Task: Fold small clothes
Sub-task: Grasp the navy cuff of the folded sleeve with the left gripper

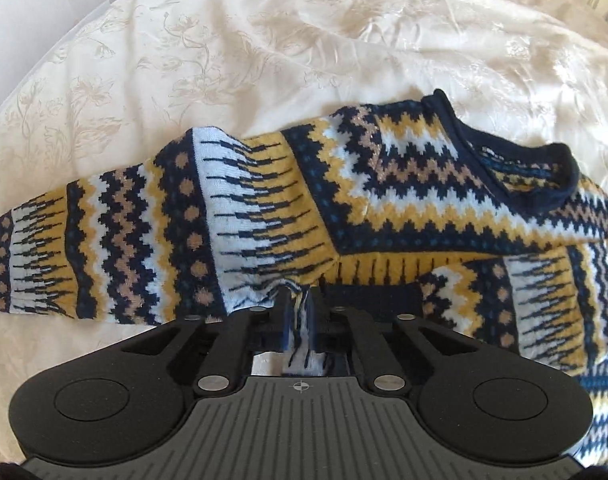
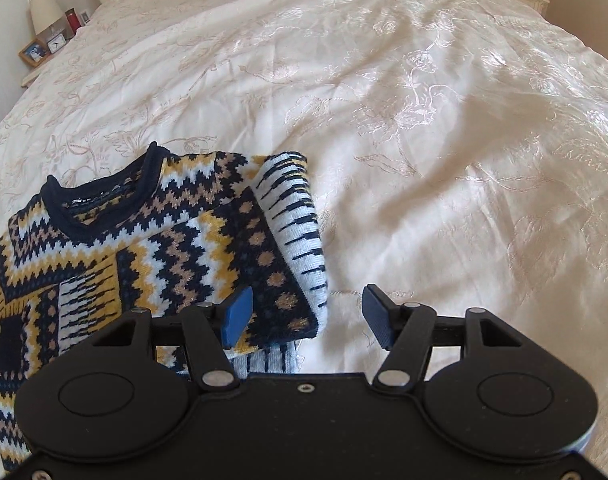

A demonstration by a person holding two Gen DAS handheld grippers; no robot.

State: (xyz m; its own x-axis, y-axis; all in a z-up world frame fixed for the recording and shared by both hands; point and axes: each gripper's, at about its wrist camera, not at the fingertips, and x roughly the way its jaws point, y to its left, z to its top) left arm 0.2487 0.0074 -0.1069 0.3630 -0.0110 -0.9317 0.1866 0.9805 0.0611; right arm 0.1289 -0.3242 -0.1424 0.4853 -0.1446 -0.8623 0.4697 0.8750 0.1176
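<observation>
The sweater (image 1: 384, 184) lies spread on the bed, front up w/ the navy collar (image 1: 516, 160) away from us, so both claws can work it from the hem side. Our left claw (image 1: 298, 312) is pinched tight on a bunch of knit right at the armpit, where the left sleeve (image 1: 116, 236) meets the body; we judge that's the hinge pt for swinging that sleeve over, since it runs out flat to the claw's left and isn't folded yet. On the other side the right sleeve (image 2: 288, 236) already lies doubled back over the chest, its pale edge raised in a soft roll just ahead of our right claw (image 2: 304, 316). That claw is spread wide and holds nothing, one blue pad (image 2: 237, 316) over the folded sleeve and the other over bare bedspread (image 2: 424, 160), straddling the fold edge. Prob. placed to press or re-grip it, tho we can't tell if a pad touches. Beyond the claw, far left, a nightstand w/ a clock (image 2: 56, 43).
</observation>
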